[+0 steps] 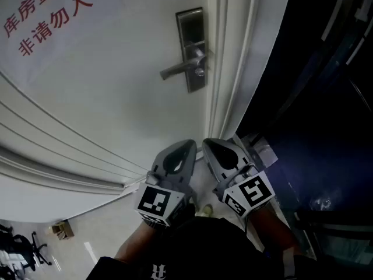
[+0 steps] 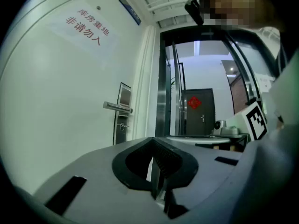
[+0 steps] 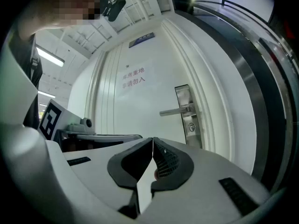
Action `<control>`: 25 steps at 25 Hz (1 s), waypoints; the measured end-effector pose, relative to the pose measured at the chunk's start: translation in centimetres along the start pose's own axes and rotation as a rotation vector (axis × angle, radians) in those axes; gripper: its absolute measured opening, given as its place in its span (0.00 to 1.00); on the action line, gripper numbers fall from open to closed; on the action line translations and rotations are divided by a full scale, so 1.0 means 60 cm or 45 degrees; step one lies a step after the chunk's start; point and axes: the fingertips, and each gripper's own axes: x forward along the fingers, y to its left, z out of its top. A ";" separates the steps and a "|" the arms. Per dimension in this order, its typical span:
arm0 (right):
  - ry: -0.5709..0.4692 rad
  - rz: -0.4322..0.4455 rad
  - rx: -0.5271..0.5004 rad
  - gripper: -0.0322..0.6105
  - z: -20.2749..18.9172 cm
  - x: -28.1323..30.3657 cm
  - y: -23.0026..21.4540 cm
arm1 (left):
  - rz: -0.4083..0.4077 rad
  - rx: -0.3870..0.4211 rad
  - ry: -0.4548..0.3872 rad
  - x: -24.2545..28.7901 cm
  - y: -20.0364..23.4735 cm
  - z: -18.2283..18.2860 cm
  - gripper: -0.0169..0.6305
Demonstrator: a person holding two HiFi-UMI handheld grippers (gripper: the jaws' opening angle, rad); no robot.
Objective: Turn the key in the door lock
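Observation:
The white door [image 1: 116,86] carries a steel lock plate [image 1: 191,48] with a lever handle [image 1: 180,69] pointing left. The lock cylinder [image 3: 191,126] sits below the handle; I cannot tell whether a key is in it. My left gripper [image 1: 185,146] and right gripper [image 1: 213,146] hang side by side below the lock, well short of the door and touching nothing. In the left gripper view, the left gripper [image 2: 152,143] has its jaws together and empty, with the lock plate [image 2: 123,112] far ahead to the left. The right gripper [image 3: 153,140] is also shut and empty, with the handle [image 3: 176,111] ahead to the right.
A sign with red characters [image 1: 41,16] is stuck on the door. A white door frame [image 1: 233,69] and dark glass panelling [image 1: 315,98] lie to the right. An office chair [image 1: 23,247] and a small box [image 1: 63,229] stand on the floor at lower left.

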 end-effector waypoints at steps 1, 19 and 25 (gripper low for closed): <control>-0.003 -0.007 -0.006 0.07 0.000 0.008 -0.007 | -0.003 0.006 -0.007 0.008 0.008 0.002 0.04; 0.086 -0.284 -0.481 0.07 0.030 0.183 -0.174 | -0.176 0.031 -0.031 0.155 0.158 0.015 0.04; 0.217 -0.358 -1.120 0.20 0.018 0.226 -0.202 | -0.175 0.023 0.007 0.172 0.178 0.002 0.04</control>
